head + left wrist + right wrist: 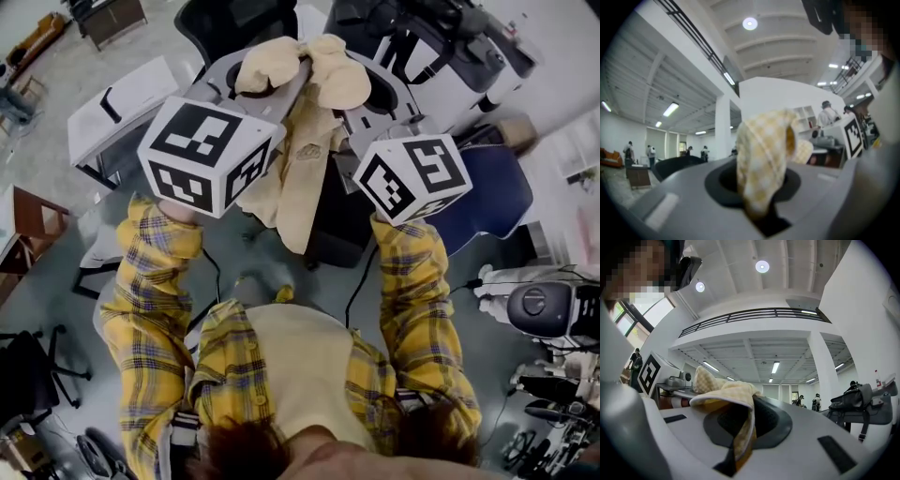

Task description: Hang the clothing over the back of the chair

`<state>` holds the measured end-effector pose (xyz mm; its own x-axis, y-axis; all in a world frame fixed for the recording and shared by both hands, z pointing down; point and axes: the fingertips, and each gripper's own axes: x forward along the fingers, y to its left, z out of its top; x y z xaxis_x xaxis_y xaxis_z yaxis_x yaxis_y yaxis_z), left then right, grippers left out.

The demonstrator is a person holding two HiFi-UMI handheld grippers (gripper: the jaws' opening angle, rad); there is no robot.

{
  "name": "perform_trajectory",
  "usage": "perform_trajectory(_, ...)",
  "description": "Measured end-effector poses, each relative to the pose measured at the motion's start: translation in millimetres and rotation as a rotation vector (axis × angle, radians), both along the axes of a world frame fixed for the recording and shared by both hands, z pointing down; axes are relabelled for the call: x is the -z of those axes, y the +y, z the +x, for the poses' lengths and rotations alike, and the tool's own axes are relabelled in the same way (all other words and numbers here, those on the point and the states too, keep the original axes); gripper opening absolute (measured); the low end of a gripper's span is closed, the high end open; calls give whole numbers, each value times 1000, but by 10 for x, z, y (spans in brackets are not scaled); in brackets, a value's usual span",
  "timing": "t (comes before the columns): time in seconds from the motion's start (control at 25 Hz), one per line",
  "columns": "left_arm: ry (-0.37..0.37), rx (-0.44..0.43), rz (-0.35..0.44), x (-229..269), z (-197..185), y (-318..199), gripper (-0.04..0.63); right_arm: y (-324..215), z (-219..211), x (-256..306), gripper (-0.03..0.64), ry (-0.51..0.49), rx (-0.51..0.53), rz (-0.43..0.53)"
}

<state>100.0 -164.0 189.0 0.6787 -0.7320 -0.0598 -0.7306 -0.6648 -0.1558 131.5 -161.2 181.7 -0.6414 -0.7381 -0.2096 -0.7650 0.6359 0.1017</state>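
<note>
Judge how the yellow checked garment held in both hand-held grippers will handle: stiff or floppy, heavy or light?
Probably floppy: the yellow checked garment hangs in limp folds below the pinch points. Likely light: the left hand-held gripper and right hand-held gripper each carry it by a small pinch. It should drape, not hold shape.

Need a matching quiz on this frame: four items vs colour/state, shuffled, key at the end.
1 left gripper
2 garment
3 chair at right
4 person's sleeve

A blue
B bright yellow plaid
C pale yellow check, hanging down
D shut on cloth

Pairs: 1-D, 2-C, 3-A, 4-B
</note>
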Motion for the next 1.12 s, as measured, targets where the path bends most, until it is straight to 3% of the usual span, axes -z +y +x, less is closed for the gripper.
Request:
perform_trajectory(0.56, -7, -111, 143, 623, -259, -620, 61, -612, -365, 682, 28, 12, -91, 125)
perform_trajectory(1.12, -27, -159, 239, 1045, -701, -1168, 59, -1156, -824, 1108, 28, 19, -115, 209)
